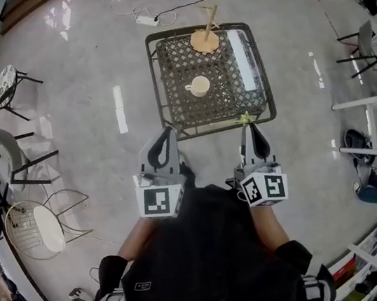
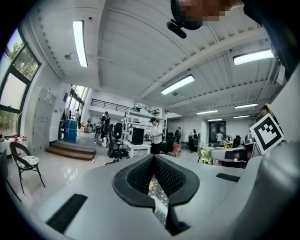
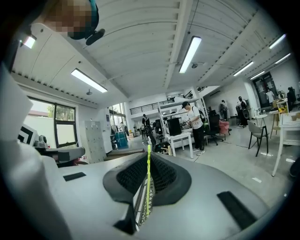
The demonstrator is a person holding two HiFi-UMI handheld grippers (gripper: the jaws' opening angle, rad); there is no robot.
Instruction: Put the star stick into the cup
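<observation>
The star stick (image 3: 148,178), thin and yellow-green, is clamped between the jaws of the right gripper (image 1: 248,126). Its long axis runs along the jaws. The star end pokes out just past the jaw tips and points away from the person, toward the near edge of the table (image 1: 155,81).

The left gripper (image 1: 167,134) is held beside the right one. Its jaws are pressed together with nothing between them.

The table has a dark wire-mesh top. A white cup (image 1: 199,85) sits upright near its middle, well apart from the stick. A round wooden piece (image 1: 204,40) lies at the far edge, and a long white object (image 1: 243,59) lies along the right side.

The floor (image 1: 94,90) is pale and glossy. Chairs (image 1: 4,83) stand to the left, and a power strip (image 1: 147,19) with cables lies beyond the table.
</observation>
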